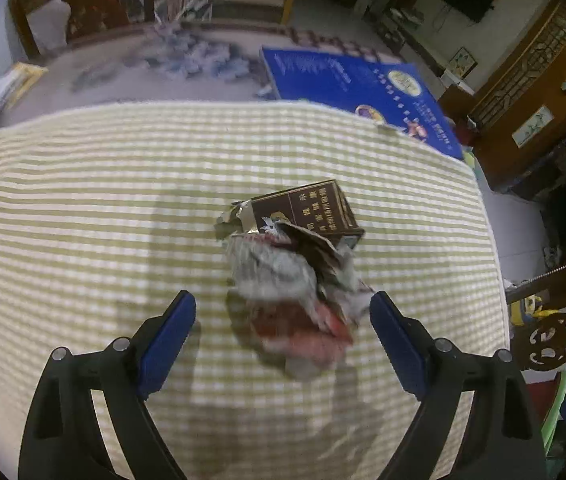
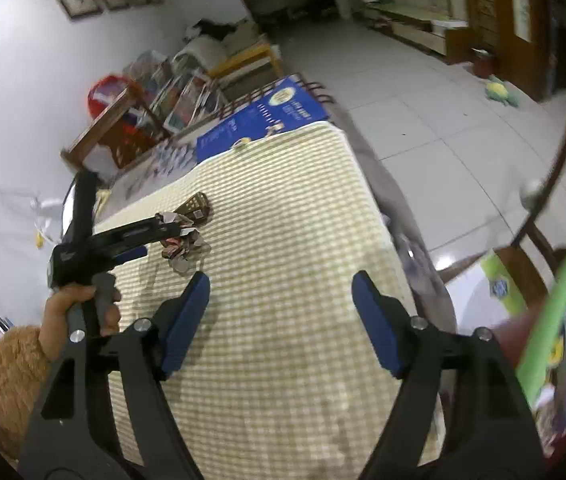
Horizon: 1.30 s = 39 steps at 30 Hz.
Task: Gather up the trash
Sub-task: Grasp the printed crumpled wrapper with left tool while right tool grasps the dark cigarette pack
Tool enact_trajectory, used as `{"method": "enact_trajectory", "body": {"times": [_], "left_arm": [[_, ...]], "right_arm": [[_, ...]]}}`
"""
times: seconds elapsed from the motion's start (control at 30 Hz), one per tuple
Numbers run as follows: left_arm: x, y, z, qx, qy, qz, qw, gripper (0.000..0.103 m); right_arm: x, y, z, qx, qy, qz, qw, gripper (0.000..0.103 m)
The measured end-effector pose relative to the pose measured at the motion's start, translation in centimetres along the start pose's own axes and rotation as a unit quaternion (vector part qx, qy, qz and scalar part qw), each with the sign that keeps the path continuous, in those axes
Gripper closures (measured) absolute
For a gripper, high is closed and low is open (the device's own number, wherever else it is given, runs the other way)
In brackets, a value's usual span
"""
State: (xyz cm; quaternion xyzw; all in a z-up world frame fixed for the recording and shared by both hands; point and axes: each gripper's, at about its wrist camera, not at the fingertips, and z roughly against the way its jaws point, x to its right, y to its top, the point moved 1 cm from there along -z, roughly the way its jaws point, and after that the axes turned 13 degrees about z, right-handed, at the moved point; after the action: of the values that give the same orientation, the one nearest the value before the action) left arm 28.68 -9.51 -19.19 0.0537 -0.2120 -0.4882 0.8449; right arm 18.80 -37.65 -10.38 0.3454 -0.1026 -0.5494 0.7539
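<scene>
The trash is a small heap near the middle of the checked tablecloth (image 1: 83,208): a crumpled wrapper (image 1: 283,276) with a reddish scrap at its near end, leaning against a brown cigarette pack (image 1: 315,212) with a torn top. From my left wrist view, I have the left gripper (image 1: 283,328) angled steeply down over that heap, jaws spread wide with the wrapper sitting between the blue pads (image 1: 171,336) but neither pad pressing on it. I judge this is the line-up before a pinch: straddling the soft wrapper lets me close on it from both sides.

My right gripper (image 2: 279,308) hangs open over bare cloth, well apart from the heap, holding nothing. I read it as standing by near the red bin with the green rim (image 2: 555,304) at the table's edge, likely where the trash goes. Beyond the cloth lies a blue printed board (image 1: 347,84).
</scene>
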Motion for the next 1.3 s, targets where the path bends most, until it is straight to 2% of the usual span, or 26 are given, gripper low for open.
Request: {"method": "enact_trajectory", "body": {"times": [0.07,0.1,0.13,0.2,0.3,0.4,0.5,0.6,0.7,0.83,0.9,0.93,1.0,1.07,1.3], "left_arm": [[-0.2,0.0,-0.8,-0.012,-0.011,0.002,0.9999,0.03],[-0.5,-0.2,-1.1,-0.023,-0.026,0.004,0.9994,0.047],[-0.7,-0.3,-0.9,-0.02,-0.031,0.004,0.9993,0.055],[-1.8,-0.9,-0.1,-0.03,-0.055,0.013,0.9979,0.059],[-3.6,-2.1,2.2,-0.019,-0.068,0.025,0.9972,0.06],[-5.2,-3.4,4.2,0.003,-0.043,0.008,0.999,0.06],[-6.6,-4.0,4.8,0.01,-0.016,-0.003,0.9998,0.059],[-7.9,-3.7,4.1,0.006,-0.001,0.006,1.0,0.059],[-9.2,-3.4,3.8,0.002,0.003,0.022,0.9998,0.059],[-9.5,-3.3,3.8,0.009,0.007,0.023,0.9997,0.058],[-9.6,-3.1,3.7,0.009,0.007,0.026,0.9996,0.058],[-9.6,-3.1,3.6,0.008,0.007,0.026,0.9996,0.058],[-9.5,-3.1,3.5,0.009,0.008,0.025,0.9996,0.057],[-9.5,-3.0,3.4,0.008,0.008,0.027,0.9996,0.057],[-9.1,-3.2,4.2,0.017,0.007,0.022,0.9996,0.057]], "right_arm": [[-0.8,2.1,-2.1,-0.019,0.008,0.043,0.999,0.029],[-1.3,3.4,-3.3,-0.028,0.015,0.068,0.997,0.028],[-1.9,4.3,-4.2,-0.035,0.022,0.088,0.995,0.029],[-3.6,6.7,-6.9,-0.057,0.043,0.152,0.986,0.029],[-6.7,9.3,-11.6,-0.094,0.051,0.257,0.961,0.029],[-9.4,10.3,-15.7,-0.125,0.056,0.334,0.933,0.029],[-12.5,10.9,-19.2,-0.139,0.068,0.414,0.897,0.029],[-14.2,11.1,-21.8,-0.166,0.093,0.439,0.878,0.029],[-14.8,11.1,-23.7,-0.178,0.091,0.456,0.867,0.029],[-15.0,11.4,-25.2,-0.188,0.1,0.447,0.869,0.029],[-15.3,11.1,-25.7,-0.199,0.103,0.448,0.866,0.037],[-15.6,10.9,-26.1,-0.205,0.105,0.447,0.864,0.051],[-15.7,10.6,-25.9,-0.2,0.101,0.446,0.866,0.054],[-15.4,10.8,-25.5,-0.192,0.105,0.431,0.876,0.058],[-14.2,10.1,-20.3,-0.145,0.114,0.37,0.91,0.059]]}}
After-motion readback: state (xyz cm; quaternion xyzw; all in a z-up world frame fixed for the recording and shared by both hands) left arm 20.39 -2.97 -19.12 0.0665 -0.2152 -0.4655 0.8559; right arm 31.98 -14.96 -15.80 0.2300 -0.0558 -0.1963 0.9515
